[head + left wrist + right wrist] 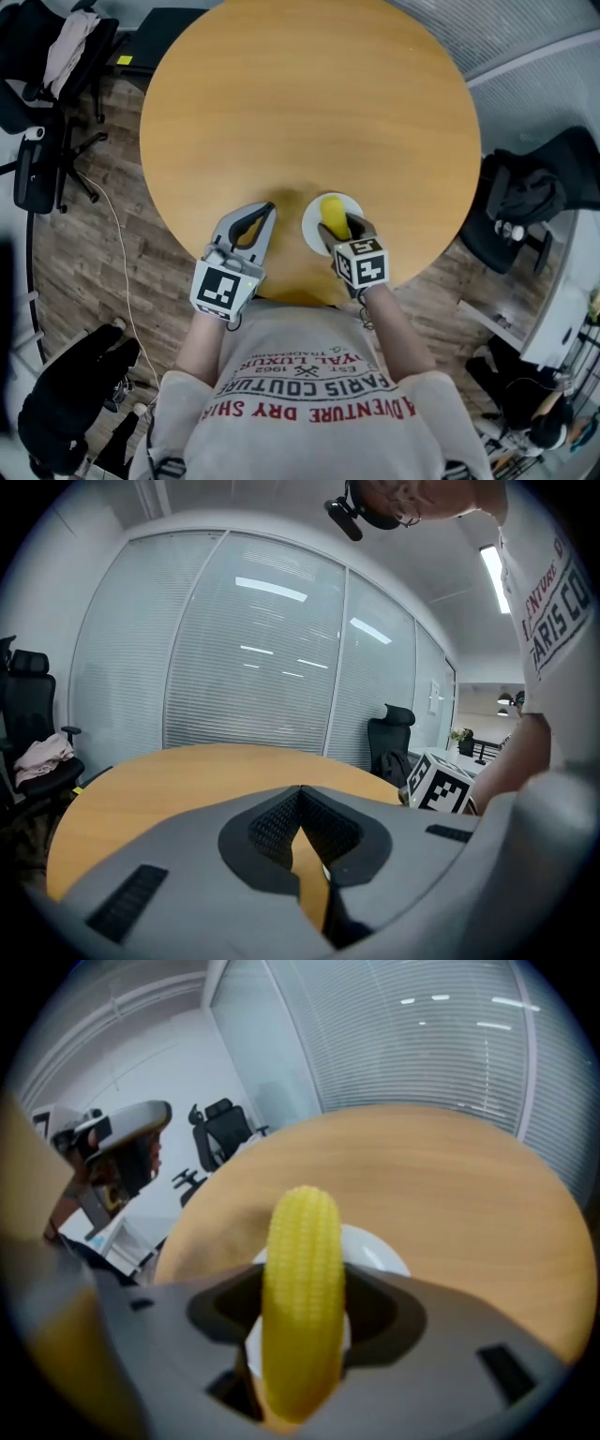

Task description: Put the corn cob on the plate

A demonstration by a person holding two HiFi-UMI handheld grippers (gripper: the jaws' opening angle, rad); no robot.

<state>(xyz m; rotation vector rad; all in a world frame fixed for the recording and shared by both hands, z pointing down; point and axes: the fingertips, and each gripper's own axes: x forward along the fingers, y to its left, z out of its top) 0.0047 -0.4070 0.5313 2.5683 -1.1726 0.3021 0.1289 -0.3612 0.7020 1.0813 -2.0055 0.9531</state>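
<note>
A yellow corn cob (300,1297) sticks forward out of my right gripper (302,1321), whose jaws are shut on it. Under it lies a small white plate (375,1252) on the round wooden table (422,1176). In the head view the corn cob (334,216) hangs over the white plate (310,222) near the table's front edge, with the right gripper (343,232) just behind it. My left gripper (267,213) rests to the left of the plate; its jaws meet at the tips with nothing between them. Its own view shows the left gripper (300,794) over bare table.
The table (309,112) stretches far and wide beyond the plate. Black office chairs (37,122) stand at the left, another chair (530,202) at the right. A cable (117,253) trails over the wooden floor. Glass walls with blinds (253,658) enclose the room.
</note>
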